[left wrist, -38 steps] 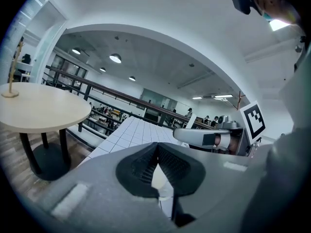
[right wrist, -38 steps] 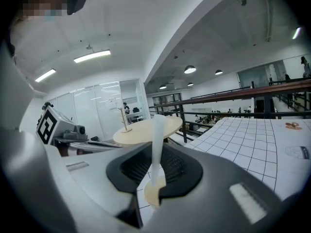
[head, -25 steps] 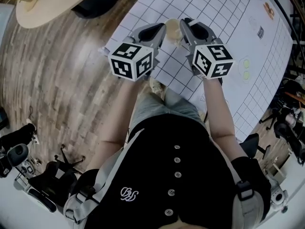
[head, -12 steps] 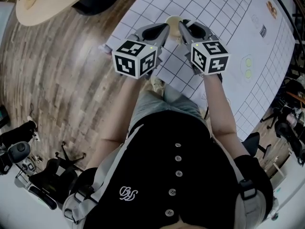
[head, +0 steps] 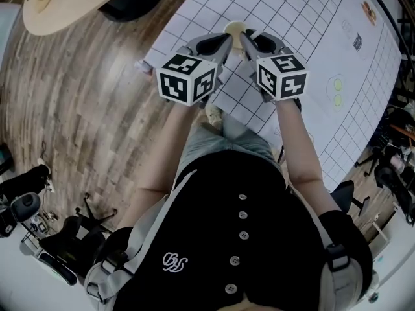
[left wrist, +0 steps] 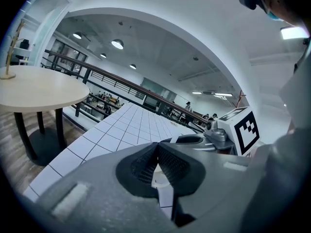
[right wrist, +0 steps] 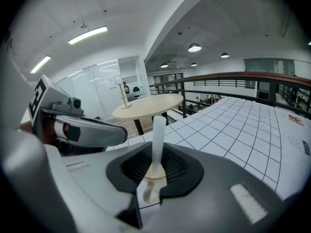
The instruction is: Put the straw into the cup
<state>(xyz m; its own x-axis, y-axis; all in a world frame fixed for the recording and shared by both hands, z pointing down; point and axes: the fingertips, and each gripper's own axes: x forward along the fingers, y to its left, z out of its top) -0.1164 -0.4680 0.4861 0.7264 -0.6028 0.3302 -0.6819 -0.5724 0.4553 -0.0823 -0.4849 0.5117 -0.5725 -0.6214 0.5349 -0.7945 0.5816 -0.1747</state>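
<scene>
Gridded white table (head: 311,18) fills the head view from 12 to 3 o'clock, with wood floor (head: 78,109) at 9. The left gripper (head: 226,38) and right gripper (head: 246,37) meet at 12, the cup (head: 233,26) between their tips.

Left gripper view: its pads pinch the pale cup.

Right gripper view: its pads clamp the upright straw (right wrist: 158,135), with a round table (right wrist: 148,105) at 12.
</scene>
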